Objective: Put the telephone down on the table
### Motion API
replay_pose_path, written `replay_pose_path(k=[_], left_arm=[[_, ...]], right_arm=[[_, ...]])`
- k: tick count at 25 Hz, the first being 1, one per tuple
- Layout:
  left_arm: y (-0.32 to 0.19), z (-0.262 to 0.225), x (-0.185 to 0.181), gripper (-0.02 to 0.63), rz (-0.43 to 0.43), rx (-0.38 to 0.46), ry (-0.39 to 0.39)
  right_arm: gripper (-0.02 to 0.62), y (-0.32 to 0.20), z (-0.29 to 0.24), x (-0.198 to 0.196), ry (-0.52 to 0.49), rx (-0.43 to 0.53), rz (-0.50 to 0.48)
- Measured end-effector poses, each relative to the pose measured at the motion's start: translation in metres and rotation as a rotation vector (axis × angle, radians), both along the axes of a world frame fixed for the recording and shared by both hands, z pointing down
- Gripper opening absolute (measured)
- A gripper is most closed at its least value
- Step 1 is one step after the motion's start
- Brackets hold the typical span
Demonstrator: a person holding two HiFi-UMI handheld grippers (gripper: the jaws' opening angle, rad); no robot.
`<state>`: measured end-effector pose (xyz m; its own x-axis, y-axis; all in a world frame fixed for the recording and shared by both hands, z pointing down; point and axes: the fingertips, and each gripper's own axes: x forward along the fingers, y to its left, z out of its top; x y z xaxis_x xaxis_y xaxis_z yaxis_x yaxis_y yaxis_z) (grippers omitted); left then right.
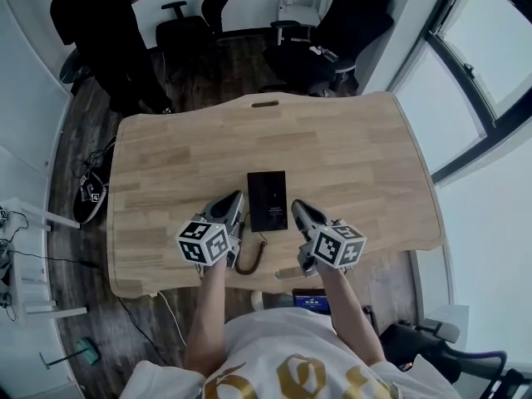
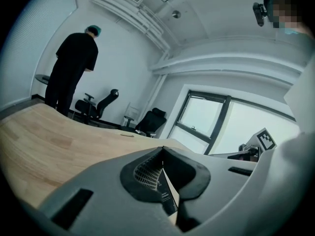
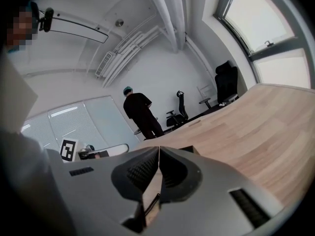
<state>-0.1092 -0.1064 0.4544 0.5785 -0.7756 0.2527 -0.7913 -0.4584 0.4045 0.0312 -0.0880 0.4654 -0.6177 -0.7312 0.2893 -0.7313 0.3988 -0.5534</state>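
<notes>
You held both grippers above the near part of the wooden table, one on either side of the telephone, which lay flat on the tabletop as a black slab with its long side running away from you, gripped by neither tool. Your left gripper sat just beside the telephone's left edge with its jaws clenched together and nothing between them; in the left gripper view the ribbed pads met at the tip, and only a sliver of the dark telephone showed through the gap below them. Your right gripper sat just beside the telephone's near right corner, likewise closed on itself and empty, its pads pressed flat to each other in the right gripper view. A coiled cord curled from by the telephone's near edge toward the front edge of the table, lying on the wood between your two grippers, and a short stretch of that coil showed under the right jaws. Beyond the far edge stood black office chairs, and a person in black stood near the table's far left corner. A large window ran along the right side of the room, and cables lay on the dark floor to the left of the table
</notes>
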Motion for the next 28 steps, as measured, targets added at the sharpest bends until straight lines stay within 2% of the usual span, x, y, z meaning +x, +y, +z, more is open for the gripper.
replay_pose_path(k=[3, 9, 22, 28], left_arm=[[0.003, -0.012, -0.007, 0.009, -0.017, 0.035, 0.001], [0.005, -0.017, -0.01, 0.009, -0.017, 0.046, 0.0], [0.001, -0.002, -0.016, 0.009, -0.033, 0.011, -0.014], [-0.003, 0.005, -0.017, 0.009, -0.035, -0.01, 0.006]], right_arm=[[0.012, 0.003, -0.005, 0.001, 0.031, 0.028, 0.013], [0.012, 0.001, -0.013, 0.002, 0.071, 0.057, 0.011], [0.011, -0.003, -0.003, 0.003, 0.057, 0.029, 0.005], [0.012, -0.003, 0.002, 0.0, 0.044, 0.013, -0.005]])
